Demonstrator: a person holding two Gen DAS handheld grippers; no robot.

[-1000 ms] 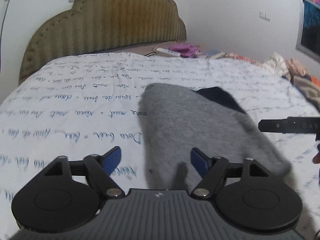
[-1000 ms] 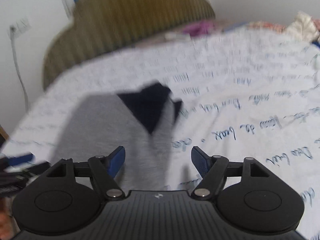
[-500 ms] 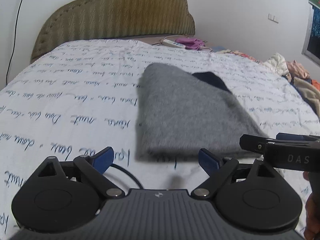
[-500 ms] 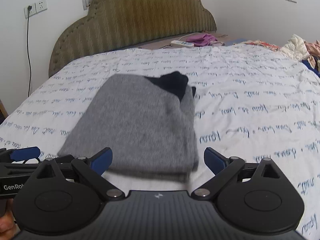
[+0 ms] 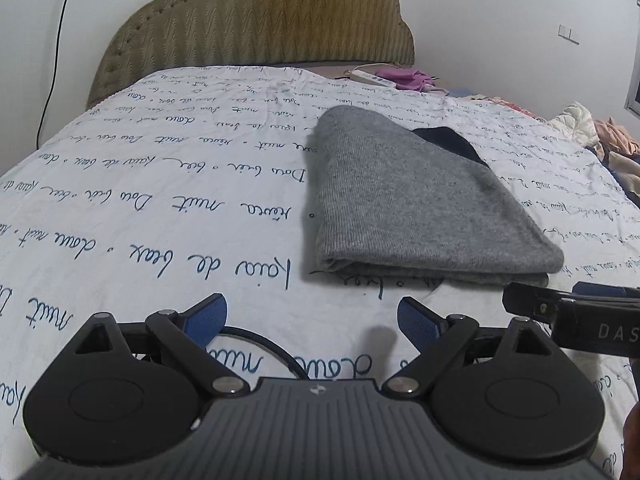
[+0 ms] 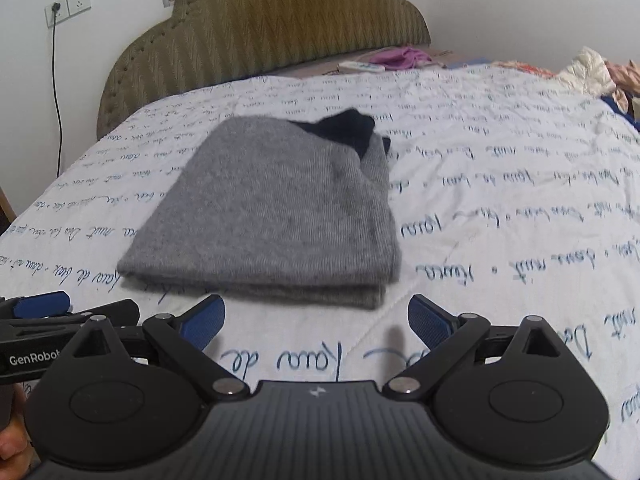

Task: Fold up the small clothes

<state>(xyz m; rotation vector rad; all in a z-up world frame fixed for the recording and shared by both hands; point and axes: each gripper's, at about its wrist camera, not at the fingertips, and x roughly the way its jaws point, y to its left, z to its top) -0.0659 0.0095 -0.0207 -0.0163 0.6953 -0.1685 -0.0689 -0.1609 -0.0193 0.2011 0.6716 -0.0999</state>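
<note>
Now lying folded flat on the bedsheet [image 5: 160, 208]: grey garment [image 5: 404, 200], dark part, perhaps a collar, at far edge. Spread wide, just opened, gripping nothing: left gripper [image 5: 312, 316], right gripper [image 6: 316, 316]

Left wrist view: right gripper [image 5: 576, 312] enters at 3 o'clock, its body cut by the frame edge. Grey garment [image 5: 420, 200] covers most of a dark piece [image 5: 448, 140]; its kind cannot be told. Clothes pile [image 5: 600, 132] at 2 o'clock: cropped, items indistinct. Bedspread [image 5: 160, 208] lettering unreadable toward 12 o'clock.
</note>
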